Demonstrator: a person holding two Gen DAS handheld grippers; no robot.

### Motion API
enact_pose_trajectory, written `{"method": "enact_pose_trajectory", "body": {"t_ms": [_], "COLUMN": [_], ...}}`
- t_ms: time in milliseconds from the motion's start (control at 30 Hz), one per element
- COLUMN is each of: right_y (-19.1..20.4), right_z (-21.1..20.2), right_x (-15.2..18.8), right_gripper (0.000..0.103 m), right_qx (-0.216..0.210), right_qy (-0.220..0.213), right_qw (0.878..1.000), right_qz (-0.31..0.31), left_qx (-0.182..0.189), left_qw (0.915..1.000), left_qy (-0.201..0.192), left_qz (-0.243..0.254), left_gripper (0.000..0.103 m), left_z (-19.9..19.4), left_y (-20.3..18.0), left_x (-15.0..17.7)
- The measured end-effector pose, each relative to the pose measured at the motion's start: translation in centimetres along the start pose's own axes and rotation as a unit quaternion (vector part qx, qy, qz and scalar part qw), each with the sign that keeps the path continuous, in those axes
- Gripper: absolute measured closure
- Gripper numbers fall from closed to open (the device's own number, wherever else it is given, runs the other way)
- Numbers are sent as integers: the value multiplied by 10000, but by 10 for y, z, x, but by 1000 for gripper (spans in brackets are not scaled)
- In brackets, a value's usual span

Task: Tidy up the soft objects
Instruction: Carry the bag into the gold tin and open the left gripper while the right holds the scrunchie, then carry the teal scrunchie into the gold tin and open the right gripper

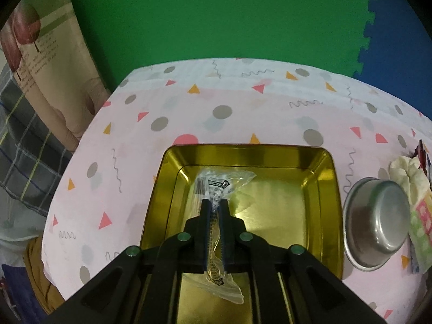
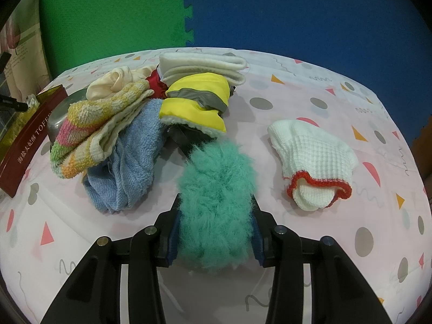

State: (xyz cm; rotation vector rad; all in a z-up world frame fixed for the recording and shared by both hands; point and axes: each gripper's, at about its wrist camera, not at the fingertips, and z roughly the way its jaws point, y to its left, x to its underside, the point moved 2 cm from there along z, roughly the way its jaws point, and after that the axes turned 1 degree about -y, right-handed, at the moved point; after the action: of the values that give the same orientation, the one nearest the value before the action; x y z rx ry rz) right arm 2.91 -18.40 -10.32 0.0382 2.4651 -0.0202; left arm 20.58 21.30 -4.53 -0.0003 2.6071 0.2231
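Left hand-held gripper [image 1: 215, 205]: pinching a plastic packet [image 1: 222, 186] over the gold tin [image 1: 328, 189]; release low. Right hand-held gripper [image 2: 216, 202]: clamping the green fluffy piece [image 2: 216, 202]; lift clear of the pile.

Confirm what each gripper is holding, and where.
Left gripper: clear crinkly plastic packet, pinched mid-length over the gold tin tray. Right gripper: fluffy teal fabric piece, clamped across its near half.

Left gripper [image 1: 215, 202], right gripper [image 2: 214, 198]: clamped.
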Motion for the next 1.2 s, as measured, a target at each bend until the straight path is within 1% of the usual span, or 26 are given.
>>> {"method": "enact_pose_trajectory", "body": {"t_ms": [100,233,300,400,500,600,700,867,900,933,1033,1133,1200], "right_y": [0,-1,-1,-2,-1,-1,-1,-3,-3,-3,1,4,6], "right_z": [0,0,0,0,0,0,0,-2,-2,-3,-5,-8,-10], "right_x": [0,-1,0,-1,0,-1,-1,-1,-1,-1,0,1,2], "right_gripper": [63,63,63,63,63,63,62,59,59,65,73,77,78], "right_qx": [5,15,17,14,15,10,26,42,54,90,165,266,329], "right_qy": [-1,-4,-3,-4,-4,-3,16,97,111,112,132,157,166], "right_qw": [10000,10000,10000,10000,10000,10000,10000,9999,9999,9999,9998,9994,9991], "right_qz": [-4,0,-2,1,-5,-1,-8,48,51,27,-68,-147,-186], "left_qx": [-122,-45,-56,56,129,227,237,231,231,231,195,256,218], "left_qw": [9999,10000,10000,9999,9996,9991,9989,9984,9981,9976,9968,9953,9952], "left_qy": [-8,27,30,36,-52,-194,-257,-331,-338,-357,-362,-330,-310], "left_qz": [-16,-53,-48,-151,-248,-317,-320,-398,-457,-541,-689,-872,-903], "left_gripper": [95,92,85,84,84,84,84,84,84,84,84,84,84], "left_z": [3,3,2,-4,-17,-36,-50,-68,-70,-73,-78,-78,-77], "left_y": [4,7,8,10,10,9,5,4,5,8,13,19,21], "left_x": [0,0,0,2,8,19,34,65,70,76,89,98,103]}}
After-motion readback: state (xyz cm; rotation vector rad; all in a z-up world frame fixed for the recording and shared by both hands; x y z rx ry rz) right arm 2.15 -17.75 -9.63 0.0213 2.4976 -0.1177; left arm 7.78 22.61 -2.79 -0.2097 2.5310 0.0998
